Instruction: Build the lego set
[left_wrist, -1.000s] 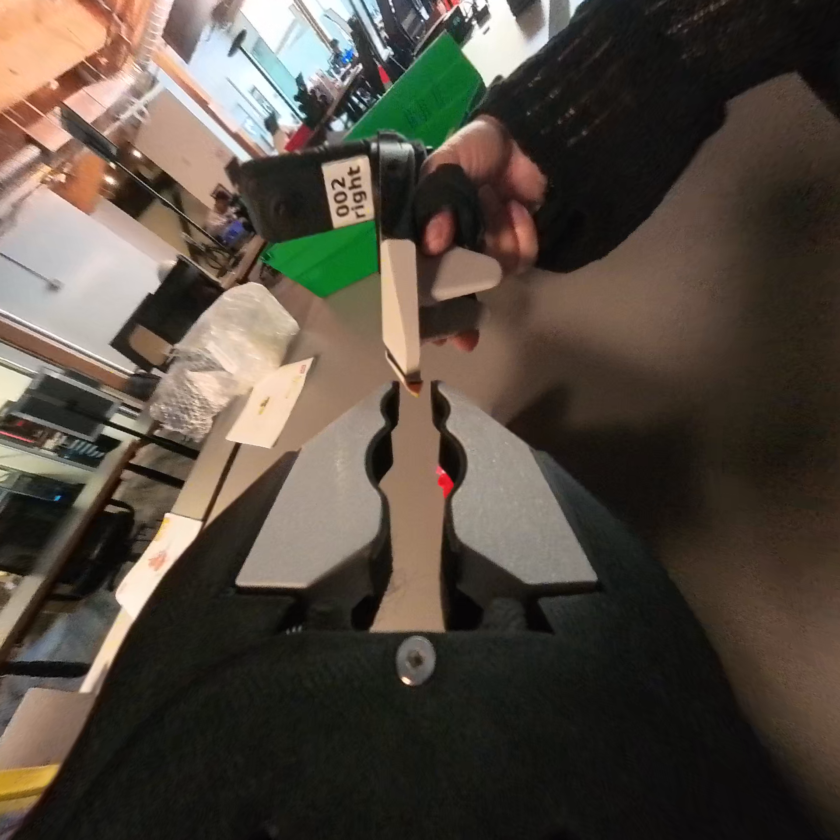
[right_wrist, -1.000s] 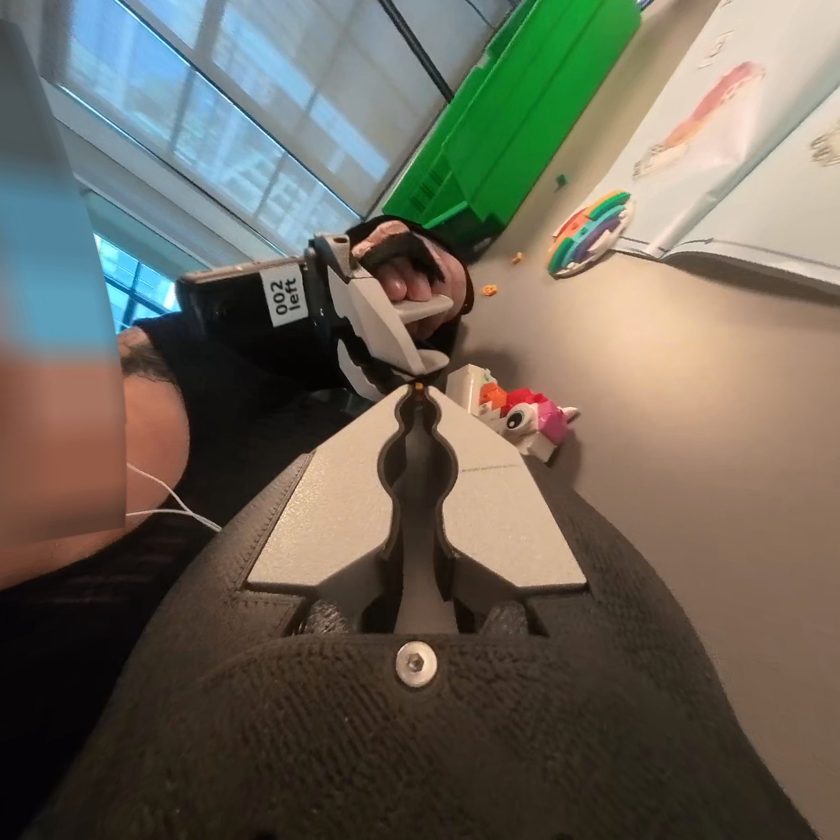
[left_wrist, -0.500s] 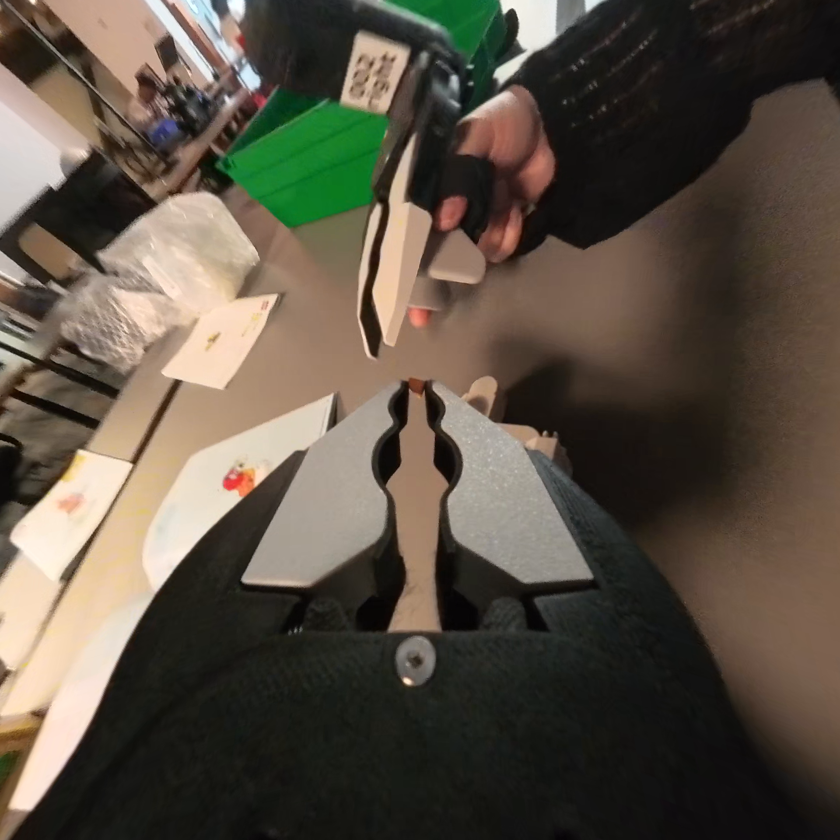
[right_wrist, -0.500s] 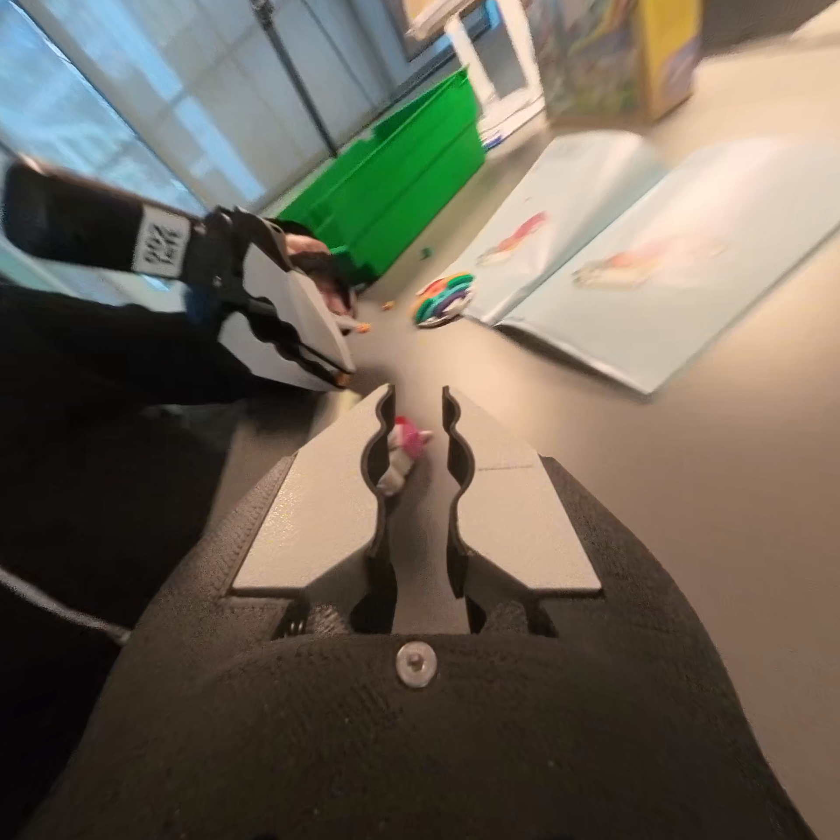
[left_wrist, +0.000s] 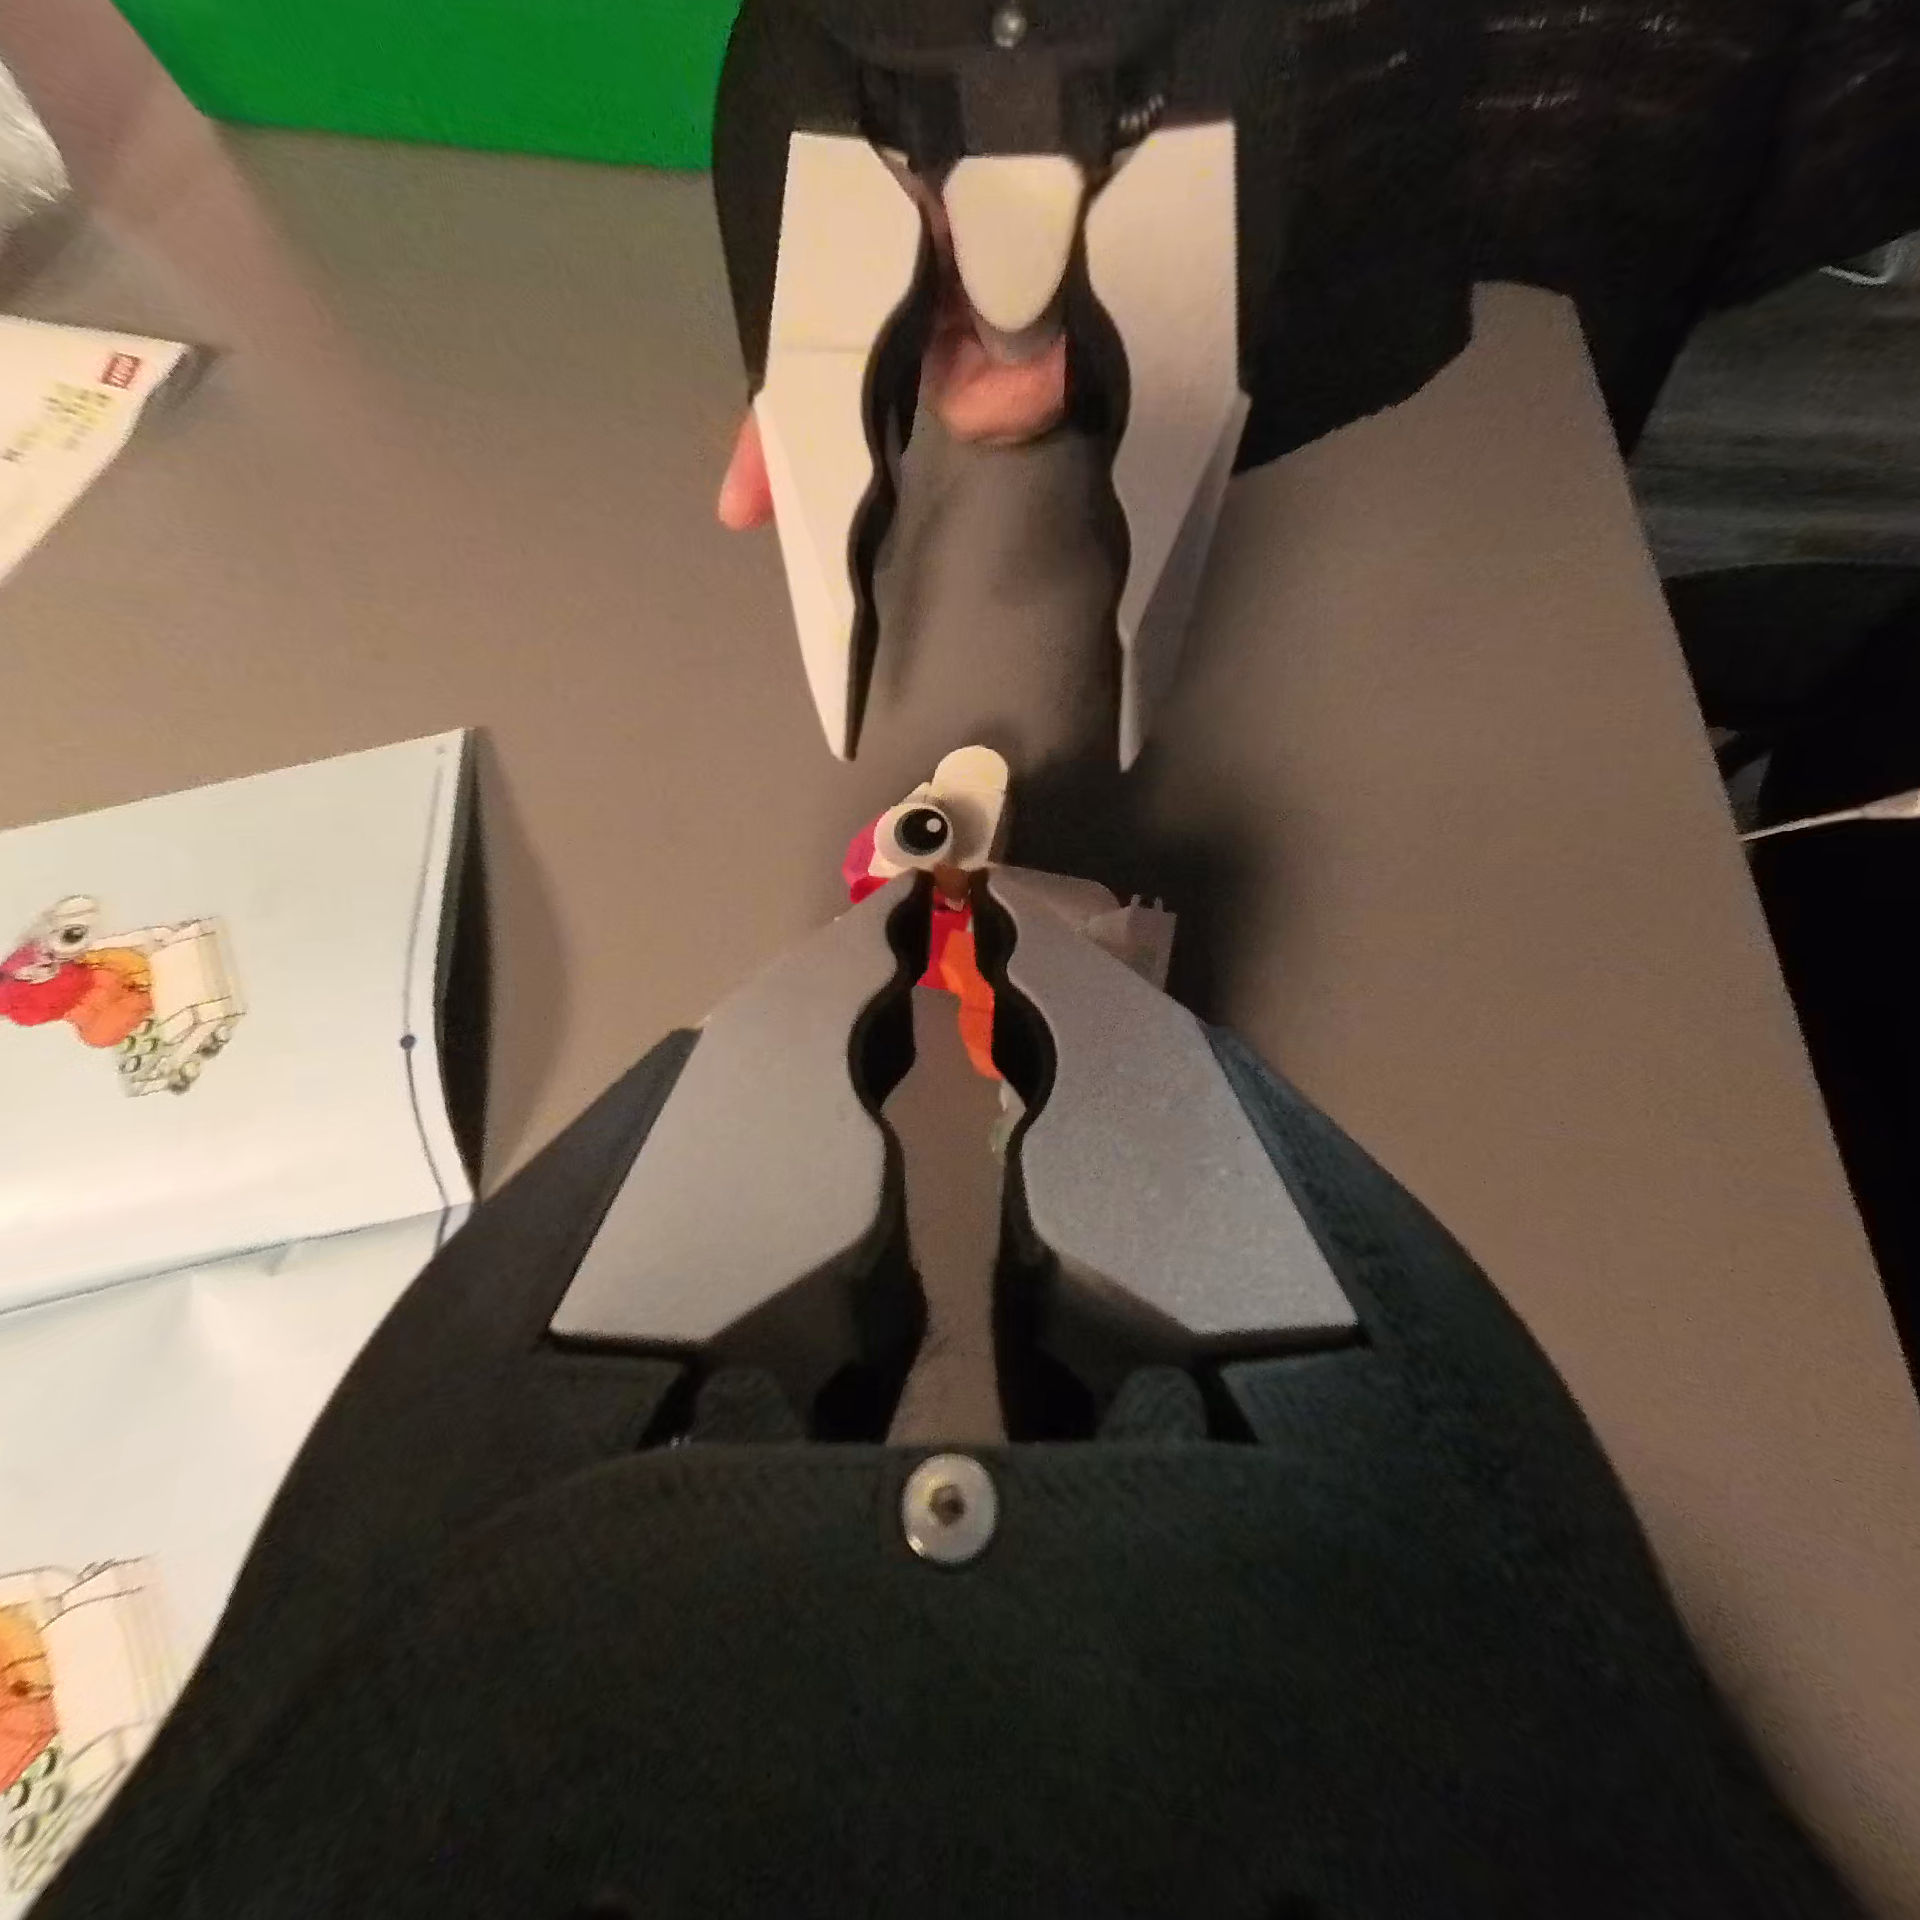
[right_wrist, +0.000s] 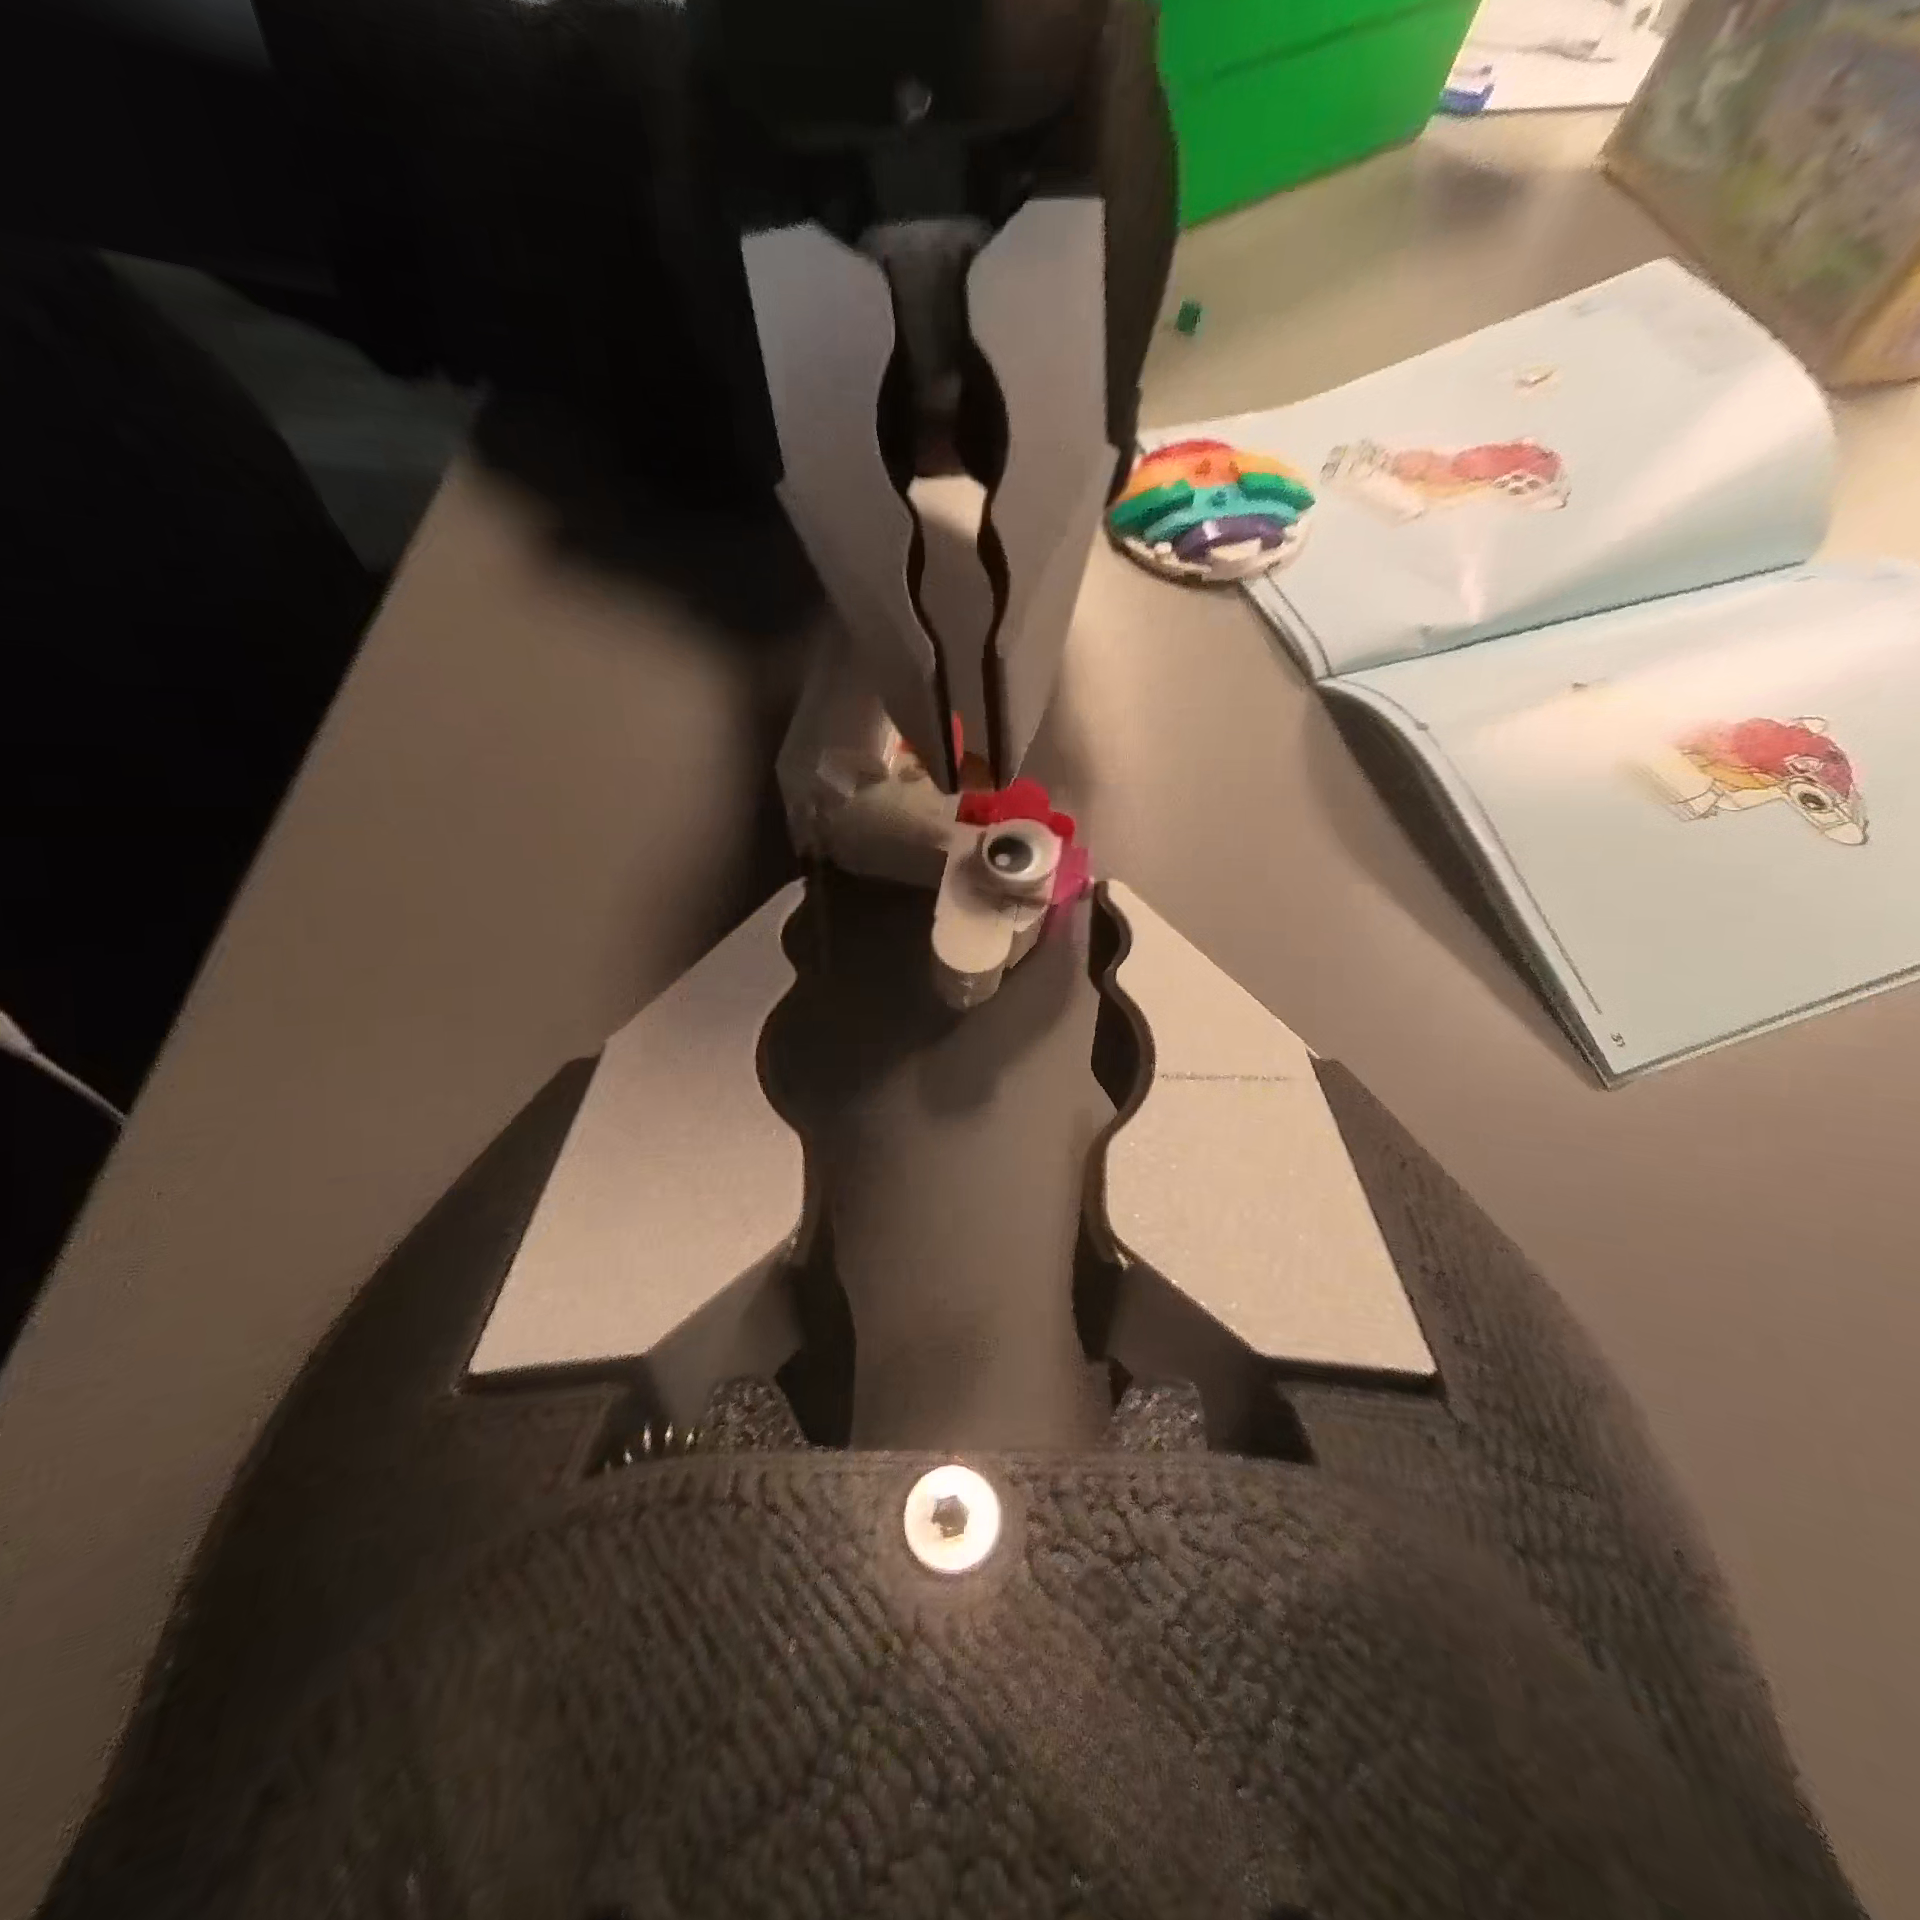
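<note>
A small lego animal with a white head, one big eye and a red, pink and orange mane lies on the grey table. It also shows in the left wrist view. My left gripper is shut on a tiny orange piece and holds it against the top of the mane; in the right wrist view it points down at the model. My right gripper is open and empty, with its tips on either side of the animal's head. In the left wrist view it hangs just beyond the head.
An open instruction booklet lies next to the model, and also shows in the left wrist view. A round rainbow lego disc sits by the booklet. A green bin and a printed box stand behind. The table edge is close.
Both grippers have swung down over the lego animal. The right gripper has opened wide around the head. The left gripper has brought the orange piece down onto the mane.
</note>
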